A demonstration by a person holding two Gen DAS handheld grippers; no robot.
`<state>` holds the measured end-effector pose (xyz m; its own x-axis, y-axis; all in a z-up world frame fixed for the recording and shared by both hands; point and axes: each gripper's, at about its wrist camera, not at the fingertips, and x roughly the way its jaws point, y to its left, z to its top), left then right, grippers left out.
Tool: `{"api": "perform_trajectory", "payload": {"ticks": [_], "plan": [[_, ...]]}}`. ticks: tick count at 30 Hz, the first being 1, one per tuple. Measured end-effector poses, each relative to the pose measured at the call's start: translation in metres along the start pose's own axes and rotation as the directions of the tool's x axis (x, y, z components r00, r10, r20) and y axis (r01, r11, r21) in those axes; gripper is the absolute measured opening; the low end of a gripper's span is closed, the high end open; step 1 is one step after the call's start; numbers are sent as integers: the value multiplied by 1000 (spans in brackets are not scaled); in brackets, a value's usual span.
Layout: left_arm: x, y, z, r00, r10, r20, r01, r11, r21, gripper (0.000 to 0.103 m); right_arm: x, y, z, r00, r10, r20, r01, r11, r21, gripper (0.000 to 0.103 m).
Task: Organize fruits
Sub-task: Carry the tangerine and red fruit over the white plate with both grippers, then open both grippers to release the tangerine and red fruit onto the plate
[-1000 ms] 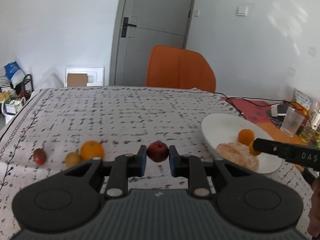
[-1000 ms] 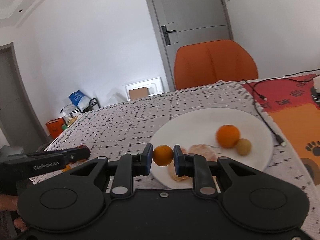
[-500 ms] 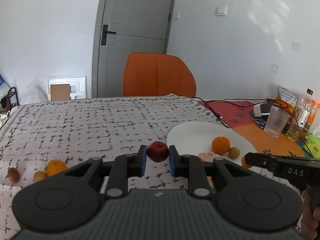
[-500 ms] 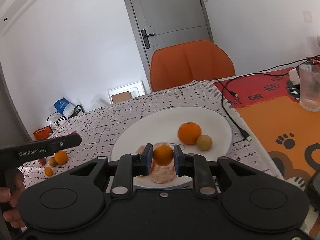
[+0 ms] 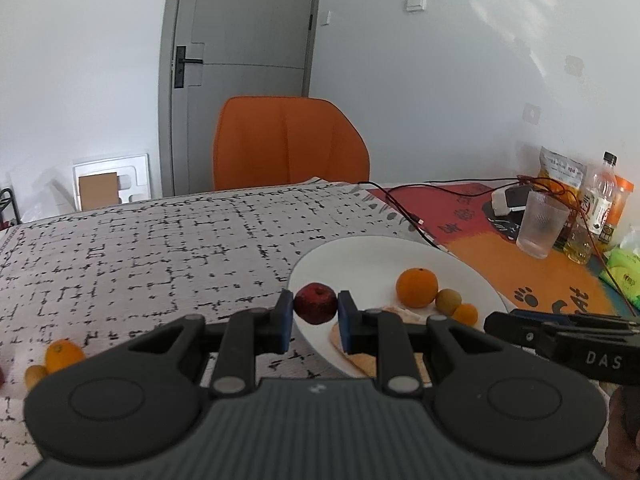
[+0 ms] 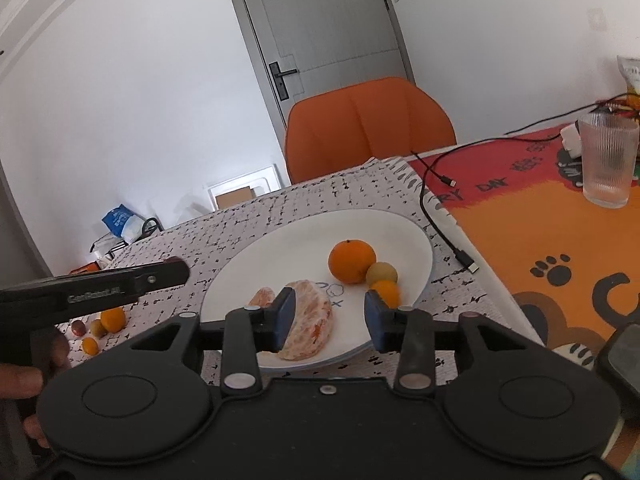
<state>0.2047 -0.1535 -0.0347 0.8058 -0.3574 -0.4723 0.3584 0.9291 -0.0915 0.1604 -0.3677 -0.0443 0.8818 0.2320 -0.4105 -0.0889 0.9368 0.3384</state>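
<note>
The white plate [image 6: 416, 236] already has four fruits. The right hand-held gripper [image 6: 330, 320], jaws just opening, is empty. The left hand-held gripper [image 5: 316, 316] grips a red apple [image 5: 316, 303] by the plate. More fruits [image 6: 110, 318] wait on the desk [image 5: 160, 240].

Both fisheye views are taken low and close along gripper fingers – toward the orange chair [image 5: 288, 140] – and the white plate [image 6: 384, 228] is shared.
</note>
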Motion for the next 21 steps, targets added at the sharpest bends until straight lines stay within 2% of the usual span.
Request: {"api": "perform_trajectory", "payload": {"ticks": [3, 7, 10, 12, 15, 18, 19, 21], "plan": [[7, -5, 2, 1000, -8, -6, 8, 1000, 9, 22, -1, -2, 0, 1000, 1, 3, -1, 1000, 15, 52], [14, -10, 5, 1000, 3, -8, -2, 1000, 25, 22, -4, -4, -1, 1000, 0, 7, 0, 1000, 18, 57], [14, -11, 5, 1000, 16, -9, -16, 999, 28, 32, -4, -3, 0, 1000, -3, 11, 2, 1000, 12, 68], [13, -9, 3, 1000, 25, -13, -25, 999, 28, 52, -4, -2, 0, 1000, -1, 15, 1, 1000, 6, 75], [6, -6, 0, 999, 51, 16, -52, 998, 31, 68, -4, -1, 1, 1000, 4, 23, -4, 1000, 9, 82], [-3, 0, -1, 997, 69, 36, -70, 997, 26, 79, -3, -1, 1, 1000, 11, 28, -12, 1000, 20, 95], [-5, 3, -1, 996, 77, 40, -78, 997, 22, 79, -3, 0, 1, 999, 10, 31, -11, 1000, 20, 100], [-10, 9, -1, 996, 80, 39, -80, 997, 2, 80, -3, 3, 1, 999, 2, 38, -3, 1000, 17, 103]]}}
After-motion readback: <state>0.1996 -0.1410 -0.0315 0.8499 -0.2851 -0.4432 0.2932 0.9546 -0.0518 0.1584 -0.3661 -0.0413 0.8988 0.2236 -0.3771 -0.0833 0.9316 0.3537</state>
